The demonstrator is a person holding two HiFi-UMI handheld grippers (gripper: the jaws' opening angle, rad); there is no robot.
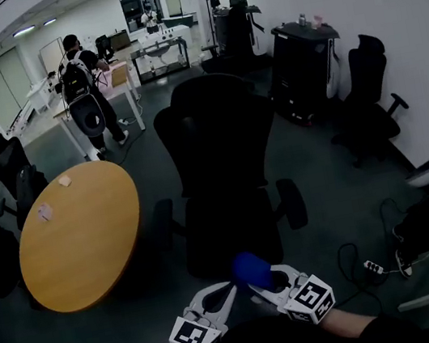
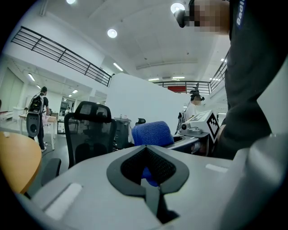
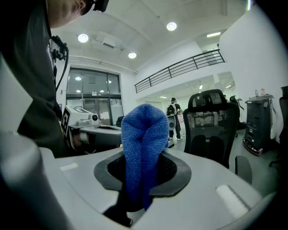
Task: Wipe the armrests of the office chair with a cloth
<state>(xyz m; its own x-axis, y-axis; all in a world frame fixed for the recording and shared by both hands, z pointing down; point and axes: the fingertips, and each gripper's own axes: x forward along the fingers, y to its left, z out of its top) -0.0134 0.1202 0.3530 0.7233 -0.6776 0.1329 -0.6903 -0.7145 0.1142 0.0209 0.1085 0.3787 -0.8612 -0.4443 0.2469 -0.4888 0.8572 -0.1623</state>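
Cloth (image 1: 251, 269): blue, bunched, clamped in the right gripper (image 1: 259, 283). In the right gripper view the jaws are pressed onto it, and a folded lobe (image 3: 144, 143) stands up out of the pads. It is held in the air near the body, low in the head view.

Left gripper (image 1: 229, 294): its tips are just beside the cloth, at about 8 o'clock of it. The jaws are drawn together. A scrap of blue (image 2: 150, 174) shows in the pad notch; pinched or merely behind, uncertain.

Chair (image 1: 218, 145): black, at 12 o'clock of the grippers, backrest away from the person. Armrests at 11 o'clock (image 1: 165, 223) and 1 o'clock (image 1: 292, 203), neither touched by the cloth.

Table (image 1: 78, 236): round, wooden, at 10 o'clock.
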